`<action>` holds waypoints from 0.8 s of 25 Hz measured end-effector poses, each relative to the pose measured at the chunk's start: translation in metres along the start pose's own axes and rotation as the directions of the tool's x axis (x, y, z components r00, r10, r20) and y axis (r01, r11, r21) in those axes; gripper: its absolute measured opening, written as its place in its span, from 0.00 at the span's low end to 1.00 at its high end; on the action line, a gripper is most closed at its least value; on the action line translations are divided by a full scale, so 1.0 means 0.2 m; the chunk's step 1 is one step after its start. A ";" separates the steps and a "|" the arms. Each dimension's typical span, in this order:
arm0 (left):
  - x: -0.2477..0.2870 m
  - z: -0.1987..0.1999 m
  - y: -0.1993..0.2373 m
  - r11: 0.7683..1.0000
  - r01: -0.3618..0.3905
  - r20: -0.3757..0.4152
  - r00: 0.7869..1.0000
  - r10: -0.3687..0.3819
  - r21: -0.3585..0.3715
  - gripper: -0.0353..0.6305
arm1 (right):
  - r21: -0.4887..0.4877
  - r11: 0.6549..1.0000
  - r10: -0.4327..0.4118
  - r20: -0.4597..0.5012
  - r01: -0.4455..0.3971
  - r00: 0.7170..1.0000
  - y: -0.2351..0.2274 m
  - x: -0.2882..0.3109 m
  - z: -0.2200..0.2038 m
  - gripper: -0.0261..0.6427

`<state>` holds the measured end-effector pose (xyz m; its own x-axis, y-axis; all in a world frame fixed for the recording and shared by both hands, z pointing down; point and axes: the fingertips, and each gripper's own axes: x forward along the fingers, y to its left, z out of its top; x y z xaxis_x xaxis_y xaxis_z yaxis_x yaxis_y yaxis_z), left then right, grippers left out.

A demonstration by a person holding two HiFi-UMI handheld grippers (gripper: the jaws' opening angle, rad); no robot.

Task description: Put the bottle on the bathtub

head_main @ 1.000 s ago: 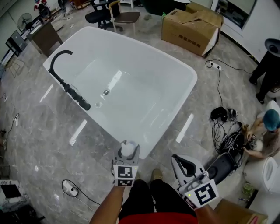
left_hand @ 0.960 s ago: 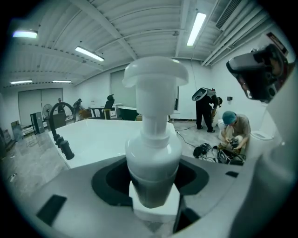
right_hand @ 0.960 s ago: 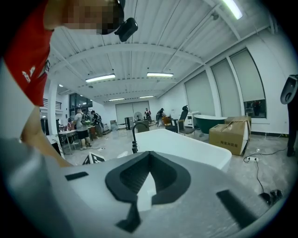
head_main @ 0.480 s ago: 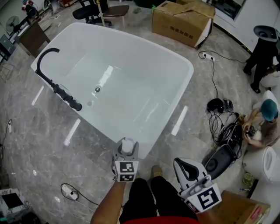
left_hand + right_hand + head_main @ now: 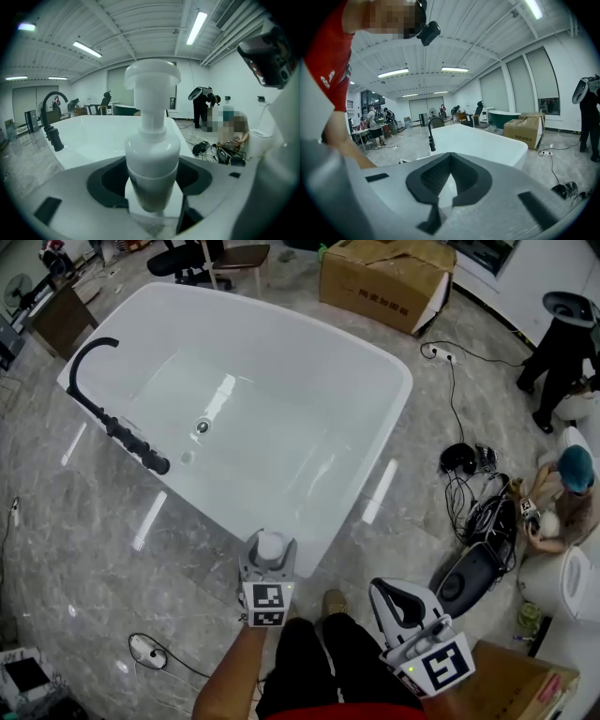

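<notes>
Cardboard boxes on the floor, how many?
2: one cardboard box beyond the bathtub, another at the frame's bottom right, partly cut off. Others may be hidden.

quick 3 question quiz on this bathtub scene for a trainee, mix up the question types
1. True or false: the bottle sits between the right gripper's jaws.
2. In the head view, where is the black faucet on the bathtub? A) along its left rim B) along its right rim C) at the corner nearest the person
3. Fill in: the brown thing on the floor past the tub's far end is a cardboard ___.

Key
1. False. The left gripper is clamped on the bottle; the right gripper is closed on nothing.
2. A
3. box
</notes>
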<state>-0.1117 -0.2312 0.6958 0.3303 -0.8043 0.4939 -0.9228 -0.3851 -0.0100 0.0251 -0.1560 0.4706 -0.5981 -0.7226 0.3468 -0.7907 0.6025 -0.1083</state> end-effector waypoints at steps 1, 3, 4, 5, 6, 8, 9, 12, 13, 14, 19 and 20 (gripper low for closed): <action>0.00 0.00 0.00 1.000 0.009 0.005 1.000 -0.009 -0.006 0.46 | 0.001 1.000 0.002 0.001 -0.002 1.000 0.00 0.01 0.00 0.05; -0.01 0.02 0.00 1.000 0.024 0.022 0.999 -0.024 -0.012 0.50 | 0.001 1.000 0.006 0.000 -0.006 1.000 0.01 0.01 0.00 0.05; -0.01 0.03 0.00 1.000 0.029 0.032 0.999 -0.029 -0.012 0.51 | 0.002 1.000 0.007 0.000 -0.007 1.000 0.01 0.02 0.00 0.05; -0.03 0.04 0.00 0.999 0.032 0.041 0.999 -0.031 -0.008 0.52 | 0.002 1.000 0.009 0.000 -0.009 1.000 0.01 0.02 0.00 0.05; -0.04 0.05 0.01 0.999 0.032 0.051 0.998 -0.032 -0.002 0.53 | 0.002 1.000 0.010 0.001 -0.010 1.000 0.02 0.03 0.00 0.05; -0.11 0.09 0.02 1.000 0.025 0.076 0.997 -0.025 0.006 0.53 | 0.002 1.000 0.016 0.006 -0.016 1.000 0.02 0.05 0.01 0.05; -0.15 0.12 0.04 1.000 0.017 0.091 0.996 -0.018 0.006 0.53 | 0.001 1.000 0.021 0.011 -0.021 1.000 0.02 0.06 0.03 0.05; -0.31 0.23 0.08 1.000 -0.007 0.145 0.989 0.009 -0.011 0.53 | -0.002 0.999 0.037 0.032 -0.037 0.999 0.03 0.10 0.08 0.05; -0.37 0.28 0.08 1.000 -0.010 0.164 0.986 0.013 -0.018 0.53 | -0.004 0.999 0.043 0.038 -0.043 0.998 0.03 0.10 0.10 0.05; -0.43 0.34 0.08 1.000 -0.008 0.181 0.983 0.013 -0.027 0.54 | -0.006 0.999 0.050 0.046 -0.050 0.998 0.03 0.11 0.12 0.05; -0.70 0.64 0.01 0.998 0.033 0.239 0.971 -0.018 -0.057 0.53 | -0.026 0.996 0.091 0.091 -0.089 0.992 0.08 0.12 0.24 0.05; -0.75 0.70 -0.01 0.998 0.036 0.254 0.967 -0.021 -0.054 0.53 | -0.028 0.995 0.099 0.102 -0.096 0.990 0.09 0.12 0.27 0.05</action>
<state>-0.1314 -0.1741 0.5001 0.3893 -0.8846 0.2567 -0.9197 -0.3887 0.0552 -0.0102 -0.1813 0.4273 -0.6832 -0.6904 0.2380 -0.7256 0.6784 -0.1153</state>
